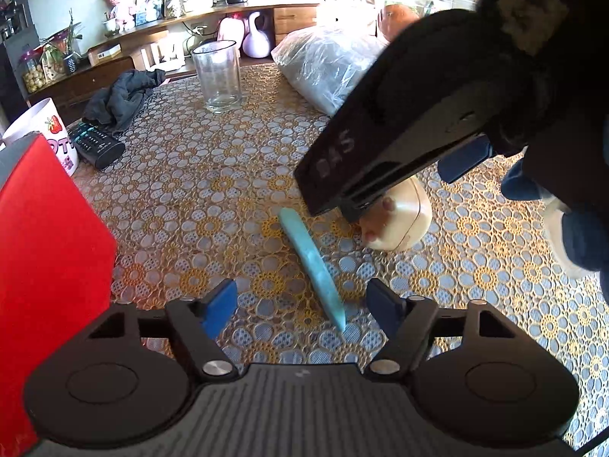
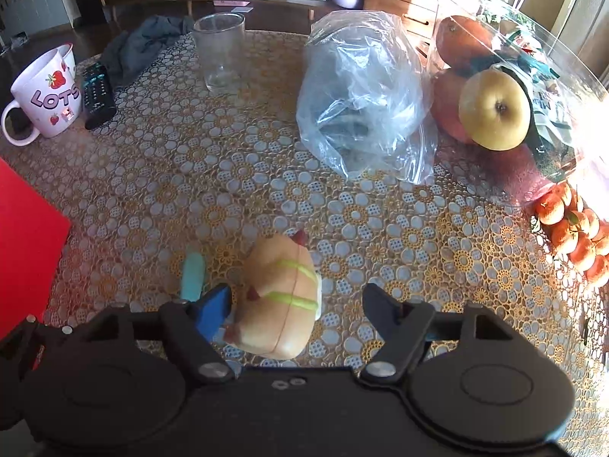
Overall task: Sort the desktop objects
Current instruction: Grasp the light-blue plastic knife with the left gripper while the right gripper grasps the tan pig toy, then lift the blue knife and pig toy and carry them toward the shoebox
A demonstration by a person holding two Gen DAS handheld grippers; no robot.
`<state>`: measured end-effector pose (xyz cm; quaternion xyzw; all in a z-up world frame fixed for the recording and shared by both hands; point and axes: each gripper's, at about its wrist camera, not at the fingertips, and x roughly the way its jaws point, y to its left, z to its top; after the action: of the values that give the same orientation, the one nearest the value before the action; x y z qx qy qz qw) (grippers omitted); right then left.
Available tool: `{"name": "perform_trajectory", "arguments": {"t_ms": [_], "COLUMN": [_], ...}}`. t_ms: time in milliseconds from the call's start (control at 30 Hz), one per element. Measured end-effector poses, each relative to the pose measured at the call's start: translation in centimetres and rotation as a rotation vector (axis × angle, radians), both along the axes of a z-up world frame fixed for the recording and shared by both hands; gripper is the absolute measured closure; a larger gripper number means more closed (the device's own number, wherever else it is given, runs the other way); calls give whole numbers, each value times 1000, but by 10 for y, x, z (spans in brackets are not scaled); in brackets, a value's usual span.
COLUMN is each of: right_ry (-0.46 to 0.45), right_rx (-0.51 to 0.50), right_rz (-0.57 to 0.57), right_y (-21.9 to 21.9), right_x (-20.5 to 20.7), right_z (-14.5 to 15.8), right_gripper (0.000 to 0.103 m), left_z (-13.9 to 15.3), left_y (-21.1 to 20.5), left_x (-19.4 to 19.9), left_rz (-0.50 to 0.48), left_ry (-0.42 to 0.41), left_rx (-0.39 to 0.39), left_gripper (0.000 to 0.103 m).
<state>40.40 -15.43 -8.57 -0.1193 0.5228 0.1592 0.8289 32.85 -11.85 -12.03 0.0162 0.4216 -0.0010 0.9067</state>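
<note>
Sorting looks barely begun: both tongs, left tongs [image 1: 302, 304] and right tongs [image 2: 295, 304], are spread and empty, with the teal stick [image 1: 314, 266] and hot-dog toy [image 2: 281, 297] lying low-centre on the surface [image 2: 361, 221].

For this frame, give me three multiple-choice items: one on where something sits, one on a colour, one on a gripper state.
1. Where does the clear glass stand?
A. on the red box
B. on the far side of the table, beside the dark cloth
C. inside the mug

2. What colour is the stick lying between the left gripper fingers?
A. light blue
B. red
C. black

3. How does the right gripper stand?
A. shut on the stick
B. shut on nothing
C. open around the hot-dog toy

Answers: 1 B, the glass stands upright near the cloth; 2 A, the stick is pale blue; 3 C, its fingers are spread, with a gap beside the toy.
</note>
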Motion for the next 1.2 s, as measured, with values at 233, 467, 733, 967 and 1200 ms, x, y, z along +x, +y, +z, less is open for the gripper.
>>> {"name": "perform_trajectory", "arguments": {"t_ms": [233,467,733,967,1200], "right_ry": [27,41,47,40,38], "right_rx": [-37,-37,-56,-53,-48], "right_rz": [19,35,41,38,54], "right_y": [7,7,4,-5,-17], "right_x": [0,-2,-3,-6,-20], "right_z": [-6,-6,-8,-1,8], "right_gripper": [42,54,57,59,59], "left_z": [-2,0,2,4,10], "left_y": [-1,1,-4,3,9], "left_x": [-2,-4,-5,-5,-13], "left_rz": [21,9,-61,-75,-77], "left_ry": [-25,-34,-22,7,42], "left_rx": [-25,-32,-2,-39,-85], "left_gripper": [46,75,92,94,94]}}
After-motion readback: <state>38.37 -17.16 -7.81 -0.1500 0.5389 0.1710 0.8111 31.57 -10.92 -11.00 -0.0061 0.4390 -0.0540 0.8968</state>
